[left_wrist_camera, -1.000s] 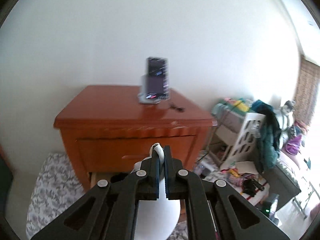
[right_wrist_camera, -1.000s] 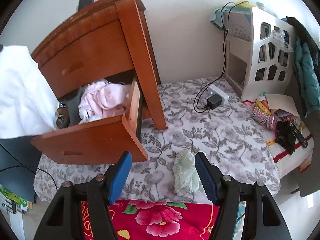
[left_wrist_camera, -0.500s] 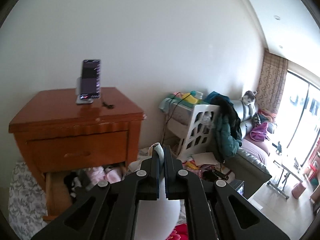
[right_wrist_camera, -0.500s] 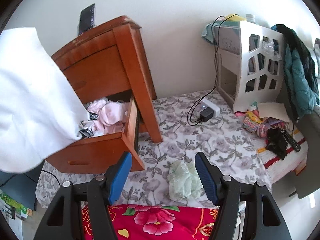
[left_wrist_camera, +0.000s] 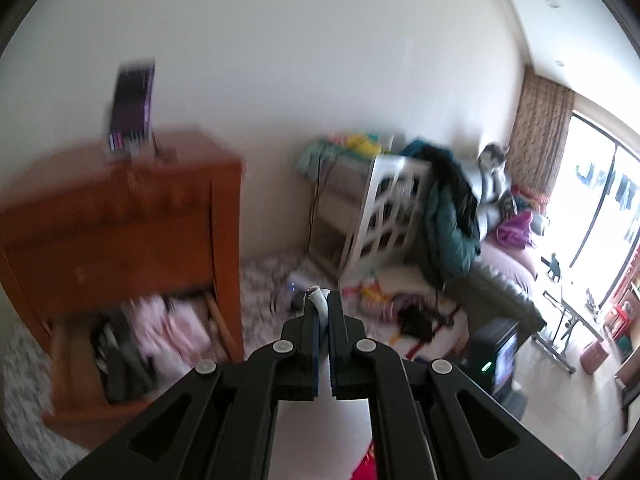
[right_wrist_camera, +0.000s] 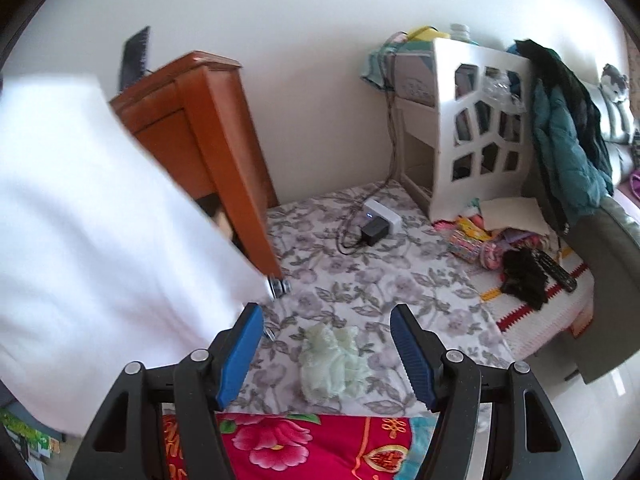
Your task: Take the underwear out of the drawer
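My left gripper (left_wrist_camera: 323, 300) is shut on a white piece of underwear (left_wrist_camera: 320, 420), which pokes out at the fingertips and hangs below them. In the right wrist view the same white cloth (right_wrist_camera: 100, 240) fills the left side and hides the drawer. Low in the wooden nightstand (left_wrist_camera: 120, 208), the drawer (left_wrist_camera: 80, 408) stands open, with pink clothes (left_wrist_camera: 168, 328) and dark items inside. Over a pale green garment (right_wrist_camera: 332, 360) on the floral mat (right_wrist_camera: 360, 264), my right gripper (right_wrist_camera: 326, 316) is open and holds nothing.
A phone on a stand (left_wrist_camera: 132, 108) sits on the nightstand. A white cut-out shelf unit (right_wrist_camera: 476, 120) with a teal jacket (right_wrist_camera: 568, 128) stands to the right. A power strip with a charger (right_wrist_camera: 380, 220) lies on the mat. A red floral blanket (right_wrist_camera: 300, 444) is at the near edge.
My left gripper has swung to the right with the white underwear, away from the drawer. The cloth now covers the drawer in the right wrist view. The right gripper stays open.
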{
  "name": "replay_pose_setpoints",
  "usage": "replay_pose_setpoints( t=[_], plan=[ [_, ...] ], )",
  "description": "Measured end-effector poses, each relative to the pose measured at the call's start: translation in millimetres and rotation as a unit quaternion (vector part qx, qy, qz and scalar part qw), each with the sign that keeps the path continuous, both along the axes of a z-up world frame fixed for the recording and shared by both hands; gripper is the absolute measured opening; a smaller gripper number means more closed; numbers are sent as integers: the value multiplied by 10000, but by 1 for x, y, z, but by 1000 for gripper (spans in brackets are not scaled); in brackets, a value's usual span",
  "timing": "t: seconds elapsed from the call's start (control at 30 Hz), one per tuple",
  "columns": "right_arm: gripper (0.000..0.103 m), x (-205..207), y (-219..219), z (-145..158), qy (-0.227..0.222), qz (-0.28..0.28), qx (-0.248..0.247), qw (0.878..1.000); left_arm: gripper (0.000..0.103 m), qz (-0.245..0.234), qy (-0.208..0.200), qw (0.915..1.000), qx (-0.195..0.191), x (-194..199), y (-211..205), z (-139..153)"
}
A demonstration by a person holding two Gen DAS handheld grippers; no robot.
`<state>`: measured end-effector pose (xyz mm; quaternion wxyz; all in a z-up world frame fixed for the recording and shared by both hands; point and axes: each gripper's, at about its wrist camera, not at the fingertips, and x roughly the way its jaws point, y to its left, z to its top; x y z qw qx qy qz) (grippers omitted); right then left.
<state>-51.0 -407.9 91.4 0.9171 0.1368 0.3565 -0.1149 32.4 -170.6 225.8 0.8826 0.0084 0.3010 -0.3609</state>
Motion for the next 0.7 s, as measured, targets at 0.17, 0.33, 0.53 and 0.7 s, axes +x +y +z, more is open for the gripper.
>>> replay_pose_setpoints(
  t=[0.17, 0.33, 0.53, 0.7],
  plan=[
    [70, 3, -8, -17, 236, -81, 68, 9997, 3, 220, 498, 9971, 536, 25, -17, -84],
    [70, 10, -6, -40, 513, 1, 131, 9986, 2, 510, 576, 9940, 783, 36, -17, -123],
    [70, 16, 1, -62, 751, 104, 151, 9970, 2, 689, 654, 9918, 854, 49, -11, -138],
    [70, 20, 9, -74, 903, 217, 137, 9956, 2, 818, 946, 9890, 788, 54, -1, -159]
  ],
)
